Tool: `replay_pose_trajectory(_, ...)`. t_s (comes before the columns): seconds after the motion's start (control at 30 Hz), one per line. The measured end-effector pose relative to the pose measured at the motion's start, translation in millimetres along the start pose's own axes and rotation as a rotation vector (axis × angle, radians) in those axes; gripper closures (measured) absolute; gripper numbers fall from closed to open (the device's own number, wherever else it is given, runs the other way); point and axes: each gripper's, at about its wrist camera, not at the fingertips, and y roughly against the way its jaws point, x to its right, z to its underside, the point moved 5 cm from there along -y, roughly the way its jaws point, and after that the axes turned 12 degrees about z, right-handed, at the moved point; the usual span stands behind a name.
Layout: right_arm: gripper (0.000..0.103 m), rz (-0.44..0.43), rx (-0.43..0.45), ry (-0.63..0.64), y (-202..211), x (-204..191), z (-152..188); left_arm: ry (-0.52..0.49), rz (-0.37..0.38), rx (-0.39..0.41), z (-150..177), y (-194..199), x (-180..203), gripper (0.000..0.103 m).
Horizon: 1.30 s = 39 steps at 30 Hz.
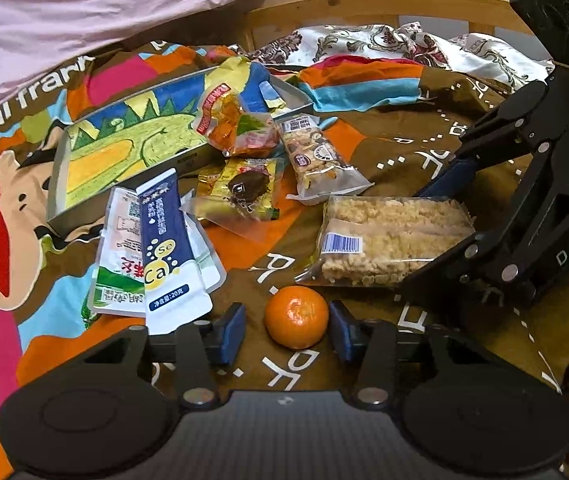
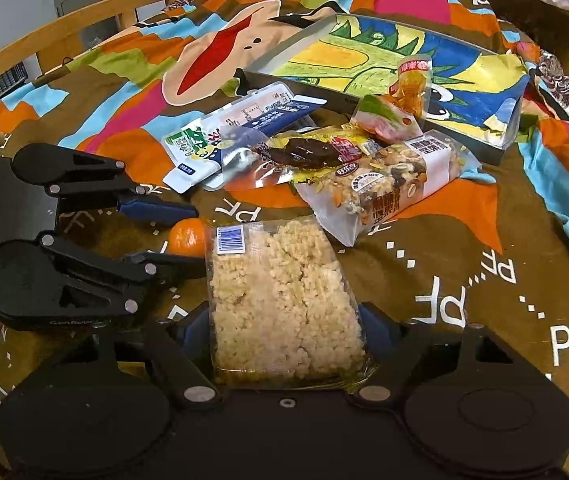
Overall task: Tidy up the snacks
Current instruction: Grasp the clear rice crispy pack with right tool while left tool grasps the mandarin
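A small mandarin orange (image 1: 296,316) lies on the bedspread between the fingers of my left gripper (image 1: 286,332). The right pad is at its skin, the left pad stands a little off, so the jaws are open around it. From the right wrist view, the same orange (image 2: 186,238) shows between the left gripper's (image 2: 188,236) fingers. My right gripper (image 2: 284,328) is shut on a clear packet of puffed-rice cake (image 2: 280,292), with both pads against its long sides. That packet (image 1: 384,240) lies just right of the orange.
A shallow box with a crocodile picture (image 1: 124,152) lies behind a heap of snacks: blue-white sachets (image 1: 168,240), a yellow chocolate packet (image 1: 244,192), a nut bar (image 1: 316,156) and an orange jelly bag (image 1: 224,116). A wooden bed rail (image 1: 364,4) and floral quilt (image 1: 404,44) lie beyond.
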Motion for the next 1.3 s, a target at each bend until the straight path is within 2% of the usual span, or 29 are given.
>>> replay_pose_trajectory(0.07,0.025,0.004,0.003,-0.005,2.1,1.5,0.5,-0.005,-0.009,0.009,-0.8,1.3,3.2,0.066)
replay_pose_trajectory(0.17,0.025,0.007,0.004,-0.017,3.3,3.7,0.9,-0.023,-0.039,0.013,-0.3,2.9,9.7,0.066)
replay_pose_trajectory(0.47,0.025,0.027,0.008,0.009,-1.0,-1.5,2.6,-0.005,-0.053,0.009,2.0,2.6,13.3,0.066)
replay_pose_trajectory(0.63,0.026,0.071,0.058,0.081,6.6,-10.3,2.9,0.021,-0.089,0.001,1.5,5.6,13.3,0.067)
replay_pose_trajectory(0.83,0.027,0.114,0.138,0.171,21.4,-22.9,3.2,0.093,-0.175,-0.016,0.2,18.5,6.7,0.067)
replay_pose_trajectory(0.97,0.027,0.160,0.187,0.248,28.7,-33.4,5.5,0.184,-0.205,0.008,-2.2,33.8,0.5,0.067)
replay_pose_trajectory(1.07,0.028,0.210,0.235,0.305,34.2,-40.2,6.3,0.205,-0.221,0.031,-5.0,44.7,2.0,0.067)
replay_pose_trajectory(1.3,0.028,0.277,0.321,0.277,45.3,-33.7,-0.7,0.206,-0.250,0.062,-13.6,57.5,10.7,0.067)
